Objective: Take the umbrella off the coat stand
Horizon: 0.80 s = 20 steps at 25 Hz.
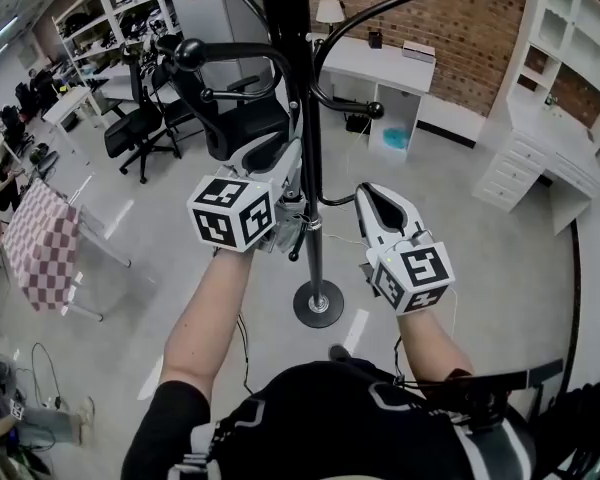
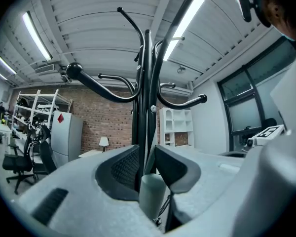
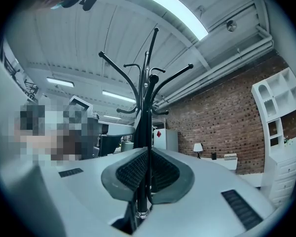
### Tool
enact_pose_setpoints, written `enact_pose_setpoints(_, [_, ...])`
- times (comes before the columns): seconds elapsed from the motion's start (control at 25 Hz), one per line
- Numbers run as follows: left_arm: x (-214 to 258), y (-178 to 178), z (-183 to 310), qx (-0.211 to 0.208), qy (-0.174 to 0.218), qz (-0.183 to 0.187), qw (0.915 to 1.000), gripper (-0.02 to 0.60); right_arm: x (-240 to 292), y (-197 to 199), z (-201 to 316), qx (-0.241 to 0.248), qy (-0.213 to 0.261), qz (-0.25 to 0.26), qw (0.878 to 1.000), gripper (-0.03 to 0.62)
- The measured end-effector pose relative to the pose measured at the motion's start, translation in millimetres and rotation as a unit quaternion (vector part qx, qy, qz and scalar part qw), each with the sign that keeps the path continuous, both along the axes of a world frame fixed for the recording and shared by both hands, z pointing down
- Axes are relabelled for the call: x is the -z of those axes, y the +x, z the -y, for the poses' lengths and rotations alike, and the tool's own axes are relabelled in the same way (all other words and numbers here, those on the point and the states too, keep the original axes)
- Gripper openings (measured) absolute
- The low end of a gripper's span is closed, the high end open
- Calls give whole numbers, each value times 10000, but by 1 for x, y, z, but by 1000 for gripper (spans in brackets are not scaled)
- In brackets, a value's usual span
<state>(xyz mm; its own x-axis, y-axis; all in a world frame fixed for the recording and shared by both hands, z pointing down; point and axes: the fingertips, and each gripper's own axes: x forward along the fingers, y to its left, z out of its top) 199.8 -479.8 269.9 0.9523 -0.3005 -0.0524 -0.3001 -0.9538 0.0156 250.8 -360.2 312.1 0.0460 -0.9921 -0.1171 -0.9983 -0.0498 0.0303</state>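
Both grippers clamped on umbrella point(image 2: 152, 196) at coat stand point(image 1: 315, 268)
Left gripper point(image 2: 147, 157) jaws narrowed onto its grey handle; right gripper point(image 3: 148, 169) jaws nearly together on its thin black shaft. Umbrella just beside the stand's pole.

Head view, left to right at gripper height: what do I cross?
Checkered table → left gripper → coat stand pole → right gripper → white drawer unit.

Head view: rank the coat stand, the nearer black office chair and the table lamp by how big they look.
1. Coat stand, though nearness inflates it.
2. Office chair.
3. Table lamp, far off.
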Motion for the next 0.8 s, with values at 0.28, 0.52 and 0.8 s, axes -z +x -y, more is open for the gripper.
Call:
enact_pose_setpoints(0.28, [-1, 1, -2, -482, 89, -7, 9988, 95, -7, -1, 1, 68, -79, -2, 9999, 8])
enact_pose_setpoints(0.52, [0, 1, -4, -739, 117, -47, 9972, 95, -9, -1, 1, 21, -78, 10, 10000, 8])
enact_pose_setpoints(0.8, [-2, 3, -6, -749, 310, -140, 9966, 53, -12, 2, 1, 4, -88, 7, 10000, 8])
